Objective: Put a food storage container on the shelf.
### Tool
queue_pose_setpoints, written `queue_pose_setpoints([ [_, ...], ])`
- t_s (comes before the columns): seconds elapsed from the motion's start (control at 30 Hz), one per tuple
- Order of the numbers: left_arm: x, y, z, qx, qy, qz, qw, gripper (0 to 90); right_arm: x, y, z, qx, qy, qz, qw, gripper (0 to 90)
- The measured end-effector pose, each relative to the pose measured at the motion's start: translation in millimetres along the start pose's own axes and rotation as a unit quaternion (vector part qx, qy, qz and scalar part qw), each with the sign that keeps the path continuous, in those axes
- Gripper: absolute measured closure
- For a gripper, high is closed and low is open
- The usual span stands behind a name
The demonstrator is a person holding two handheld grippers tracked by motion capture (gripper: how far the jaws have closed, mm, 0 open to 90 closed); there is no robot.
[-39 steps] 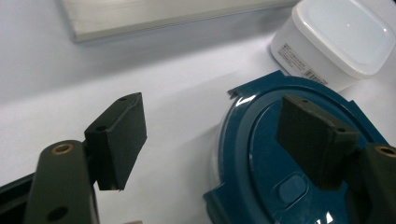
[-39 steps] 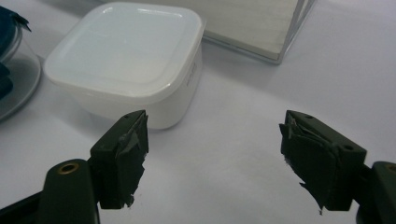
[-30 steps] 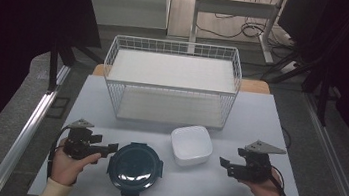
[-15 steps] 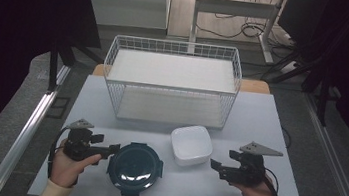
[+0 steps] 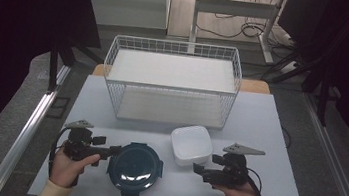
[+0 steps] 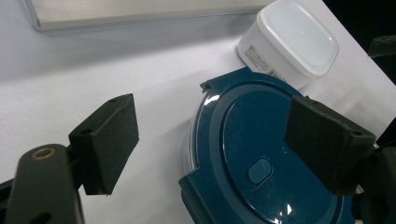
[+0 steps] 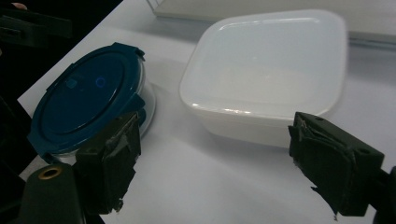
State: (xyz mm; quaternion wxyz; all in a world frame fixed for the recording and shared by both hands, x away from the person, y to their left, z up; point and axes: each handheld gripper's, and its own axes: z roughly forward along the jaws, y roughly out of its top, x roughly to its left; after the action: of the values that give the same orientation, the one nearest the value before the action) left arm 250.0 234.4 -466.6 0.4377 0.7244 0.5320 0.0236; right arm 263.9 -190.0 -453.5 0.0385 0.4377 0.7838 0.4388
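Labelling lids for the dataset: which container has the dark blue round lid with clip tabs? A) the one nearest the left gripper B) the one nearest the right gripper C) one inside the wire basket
A: the blue-lidded round container sits at the left gripper, while the white square container is near the right gripper.

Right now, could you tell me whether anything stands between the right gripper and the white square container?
Nothing visible does. The right gripper has its jaws open, just opened wider, with bare table up to the white square container. The blue round container sits off to the side, clear of that path.
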Motion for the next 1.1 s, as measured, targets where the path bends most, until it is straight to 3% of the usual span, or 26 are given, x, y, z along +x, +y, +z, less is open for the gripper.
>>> queue_pose_setpoints([
  [0.27, 2.1, -4.4, -5.4, 0.005, -0.006, -0.017, 0.9998, 16.6, 15.3, -2.0, 15.1, 0.012, 0.021, 0.011, 0.9996, 16.2],
  [0.33, 1.3, -5.7, -6.6, 0.006, -0.014, -0.022, 0.9997, 16.2, 19.3, -2.0, 18.2, 0.015, 0.028, 0.016, 0.9994, 15.9],
  [0.4, 1.4, -7.8, -7.2, 0.004, -0.045, -0.036, 0.9983, 15.9, 23.6, -2.2, 23.3, 0.019, 0.037, 0.023, 0.9989, 15.4],
  [0.47, -1.7, -10.7, -5.3, 0.016, -0.031, -0.031, 0.9989, 15.7, 30.1, -2.3, 31.6, 0.031, 0.047, 0.026, 0.9981, 15.1],
  [0.63, -1.3, -13.5, -4.2, 0.018, -0.024, -0.034, 0.9990, 15.7, 38.2, -1.8, 40.7, 0.034, 0.062, 0.034, 0.9970, 14.9],
  [0.83, -1.8, -19.4, -1.8, 0.026, -0.038, -0.044, 0.9980, 15.5, 47.4, -2.9, 52.7, 0.042, 0.095, 0.063, 0.9926, 14.8],
  [1.1, 3.5, -30.1, 7.3, 0.048, -0.039, -0.056, 0.9965, 14.5, 56.0, -11.2, 75.6, 0.058, 0.097, 0.083, 0.9901, 14.7],
])
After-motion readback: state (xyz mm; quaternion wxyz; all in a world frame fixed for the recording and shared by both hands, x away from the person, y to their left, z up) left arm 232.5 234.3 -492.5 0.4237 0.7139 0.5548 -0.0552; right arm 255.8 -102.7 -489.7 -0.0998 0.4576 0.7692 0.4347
